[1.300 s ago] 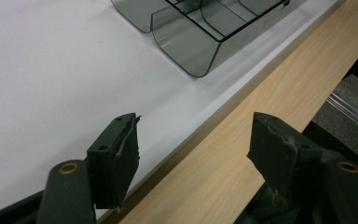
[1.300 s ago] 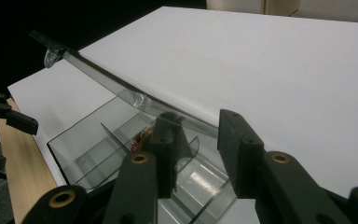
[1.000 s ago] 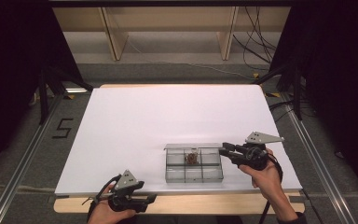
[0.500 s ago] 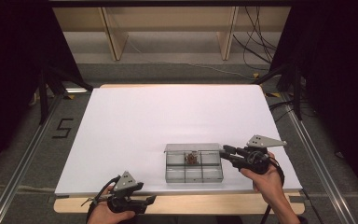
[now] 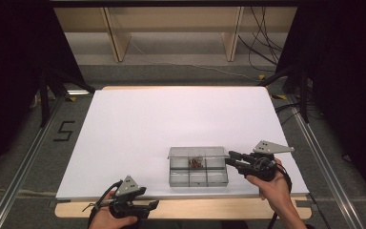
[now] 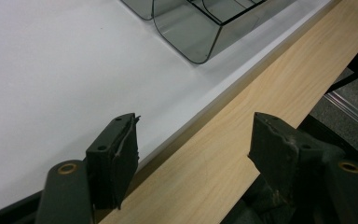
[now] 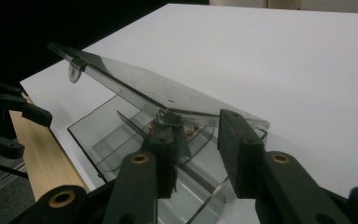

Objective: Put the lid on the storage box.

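My left gripper [image 5: 145, 206] has dropped back off the white table [image 5: 171, 119] to its wooden edge, fingers spread, nothing in them. The right gripper [image 7: 198, 140] is parted around the clear box's [image 5: 198, 171] half-raised lid [image 7: 135, 91], which sits right between its fingertips.

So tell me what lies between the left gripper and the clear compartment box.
Nothing: in the high view, bare white tabletop and the wooden table edge separate the left gripper from the clear compartment box.

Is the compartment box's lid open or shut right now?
Open: the lid tilts up off the clear compartment box, with the right gripper at its edge.
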A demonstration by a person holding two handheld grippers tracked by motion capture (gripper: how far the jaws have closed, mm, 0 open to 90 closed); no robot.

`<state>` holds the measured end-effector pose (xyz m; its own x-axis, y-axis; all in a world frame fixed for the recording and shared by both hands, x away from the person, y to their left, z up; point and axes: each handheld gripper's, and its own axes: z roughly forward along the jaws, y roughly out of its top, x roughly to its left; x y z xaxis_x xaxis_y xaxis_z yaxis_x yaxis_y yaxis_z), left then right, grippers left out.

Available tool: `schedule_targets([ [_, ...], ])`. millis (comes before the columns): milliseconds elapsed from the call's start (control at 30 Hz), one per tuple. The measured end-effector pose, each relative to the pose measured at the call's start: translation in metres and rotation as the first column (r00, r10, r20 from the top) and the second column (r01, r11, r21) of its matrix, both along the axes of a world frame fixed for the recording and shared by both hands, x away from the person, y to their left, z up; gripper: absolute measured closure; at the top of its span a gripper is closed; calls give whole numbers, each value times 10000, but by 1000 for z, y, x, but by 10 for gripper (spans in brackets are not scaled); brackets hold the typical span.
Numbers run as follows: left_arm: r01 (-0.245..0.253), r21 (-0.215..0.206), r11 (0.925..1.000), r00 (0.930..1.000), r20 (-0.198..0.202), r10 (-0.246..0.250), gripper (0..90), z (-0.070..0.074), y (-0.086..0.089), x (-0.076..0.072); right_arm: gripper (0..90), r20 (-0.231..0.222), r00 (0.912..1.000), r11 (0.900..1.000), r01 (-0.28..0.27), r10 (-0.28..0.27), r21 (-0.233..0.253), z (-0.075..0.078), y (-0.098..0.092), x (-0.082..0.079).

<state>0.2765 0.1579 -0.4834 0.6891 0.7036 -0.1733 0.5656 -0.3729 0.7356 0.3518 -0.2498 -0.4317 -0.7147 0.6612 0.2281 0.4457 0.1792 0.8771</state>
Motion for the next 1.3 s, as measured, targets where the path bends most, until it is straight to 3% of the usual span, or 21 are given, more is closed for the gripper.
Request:
schedule_targets([
  [67,-1,-43,10000,10000,18,1,320,0,0,0,682,-372,9993,10000,-2,4,73,0,0,-3],
  [267,-133,-158,9998,9999,-97,131,320,-2,0,-1,683,-272,9996,10000,-37,36,-16,-1,-1,-4],
  [300,-112,-142,9998,9998,-147,110,320,-2,0,-1,683,-528,9986,9999,33,-28,107,-1,0,-7],
  [367,-49,-203,9998,10000,-47,48,320,-2,0,-1,683,-317,9995,10000,-23,24,53,-2,-1,-6],
  [500,-53,-186,9998,10000,-47,52,320,-2,0,-1,683,-479,9988,9999,-20,27,141,-2,-1,-9],
  [533,-92,-155,9998,9999,-66,91,320,-2,0,-1,683,-245,9997,10000,-44,43,-37,-2,-3,-9],
  [600,-80,40,10000,10000,-22,80,320,-2,2,0,683,-516,9987,9998,1,8,186,-3,-1,-12],
  [733,-212,-2,9998,9997,-119,212,321,-2,1,-1,685,-220,9997,10000,-53,54,21,-4,-2,-13],
  [767,-246,-54,9997,9996,-118,245,321,-2,1,-1,685,-577,9983,9999,-5,12,116,-4,-1,-16],
  [967,-239,-44,9997,9996,-124,239,321,-2,1,-2,685,-326,9994,9999,-121,121,-19,-7,-3,-17],
  [1033,-205,-203,9996,9997,-145,202,321,-3,1,-2,685,-711,9975,9999,-40,46,93,-9,-2,-21],
  [1100,-219,-57,9997,9997,-129,218,321,-2,2,-2,685,-716,9974,9999,-72,82,144,-10,-2,-21],
  [1167,-201,-86,9998,9997,-133,200,320,-3,2,-1,687,-1120,9936,9985,-107,167,537,-13,-4,-21],
  [1300,-242,-64,9997,9996,-122,241,320,-3,2,-2,710,-1120,9930,9974,-304,377,661,-18,-7,-19],
])
